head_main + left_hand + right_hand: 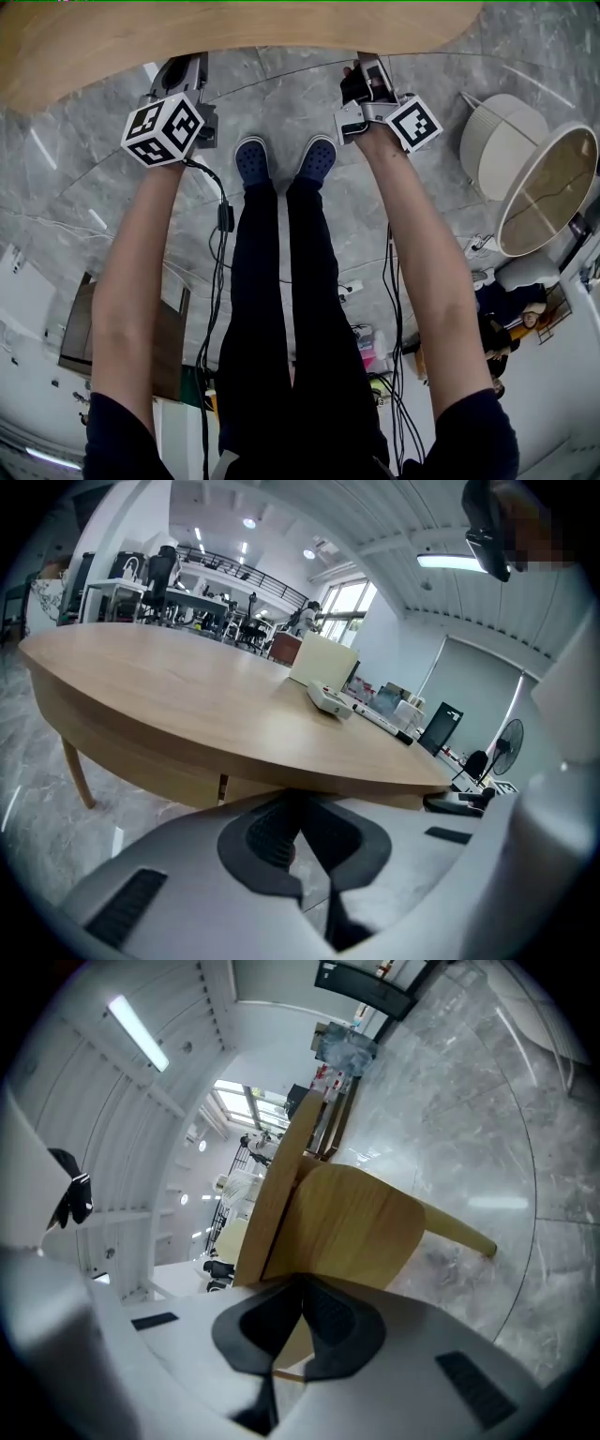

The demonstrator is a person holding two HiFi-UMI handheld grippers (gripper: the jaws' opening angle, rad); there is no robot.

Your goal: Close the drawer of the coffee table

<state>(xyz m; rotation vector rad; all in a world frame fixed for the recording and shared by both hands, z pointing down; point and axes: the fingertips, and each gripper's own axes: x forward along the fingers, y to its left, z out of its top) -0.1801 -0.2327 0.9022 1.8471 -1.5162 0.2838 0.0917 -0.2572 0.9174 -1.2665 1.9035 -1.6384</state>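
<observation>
The light wooden coffee table (187, 37) runs across the top of the head view. Its oval top (187, 696) fills the left gripper view, with a vertical seam (223, 787) in the apron under the rim. My left gripper (183, 66) is at the table's near edge; its jaws (300, 803) are shut on nothing, close below the rim. My right gripper (366, 67) is rolled on its side at the same edge. Its jaws (302, 1283) are shut too, in front of a wooden front panel (356, 1222) beneath the tabletop edge (281, 1176). Whether either touches the wood is unclear.
The person's feet in blue shoes (253, 159) stand on grey marble floor between the grippers. A round glass-topped side table (548, 192) and a white drum (497, 141) stand at the right. Cables (220, 244) hang from the grippers. A white device (328, 700) lies on the tabletop.
</observation>
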